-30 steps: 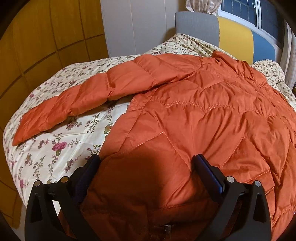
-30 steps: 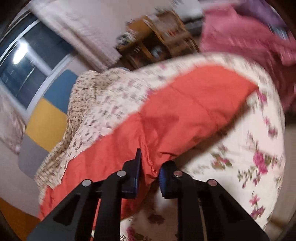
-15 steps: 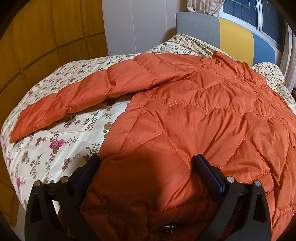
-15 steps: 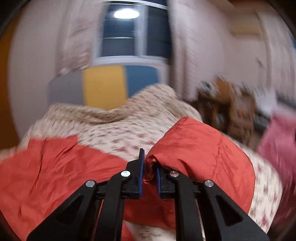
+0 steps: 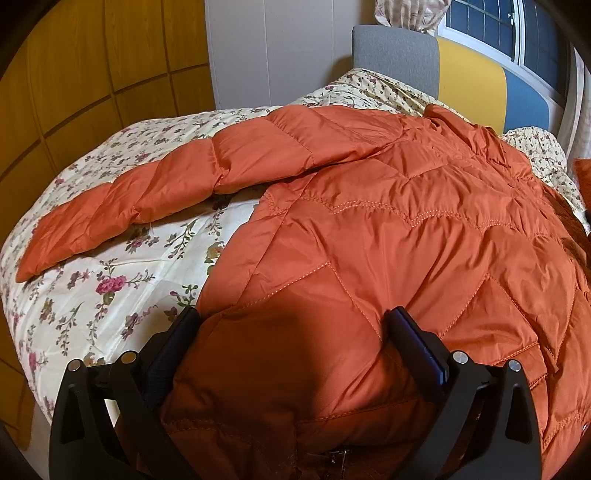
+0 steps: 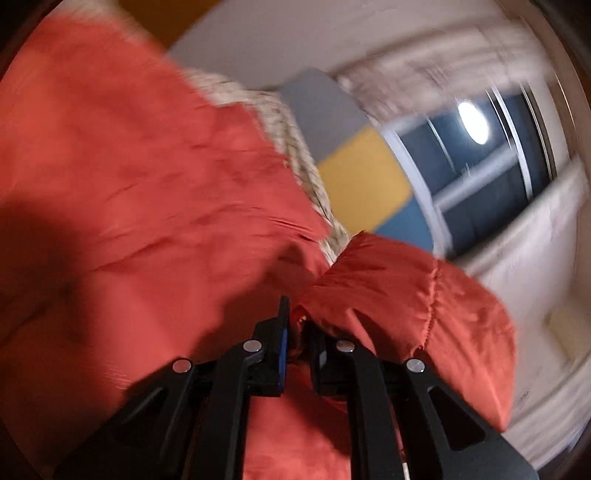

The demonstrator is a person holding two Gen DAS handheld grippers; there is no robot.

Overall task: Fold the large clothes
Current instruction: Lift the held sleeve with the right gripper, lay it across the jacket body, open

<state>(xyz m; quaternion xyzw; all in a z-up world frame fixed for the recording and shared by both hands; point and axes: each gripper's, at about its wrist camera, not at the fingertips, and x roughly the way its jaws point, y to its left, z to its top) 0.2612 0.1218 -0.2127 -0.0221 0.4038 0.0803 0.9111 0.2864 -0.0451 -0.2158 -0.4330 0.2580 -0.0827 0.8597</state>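
An orange quilted jacket (image 5: 406,229) lies spread on a floral bed cover (image 5: 110,280). Its left sleeve (image 5: 155,195) stretches out to the left across the cover. My left gripper (image 5: 291,321) is open, its fingers wide apart on either side of the jacket's hem. My right gripper (image 6: 299,325) is shut on the jacket's other sleeve (image 6: 406,295) and holds it lifted over the jacket body (image 6: 147,184). The right wrist view is blurred by motion.
A grey, yellow and blue headboard (image 5: 469,70) stands at the far end of the bed, under a window (image 5: 517,33). Wooden wall panels (image 5: 74,74) run along the left side. The bed's left edge (image 5: 22,332) drops off close to my left gripper.
My right gripper has carried the sleeve up and swung over toward the jacket body, its view turning from the room to the headboard. My left gripper has stayed nearly still at the hem.
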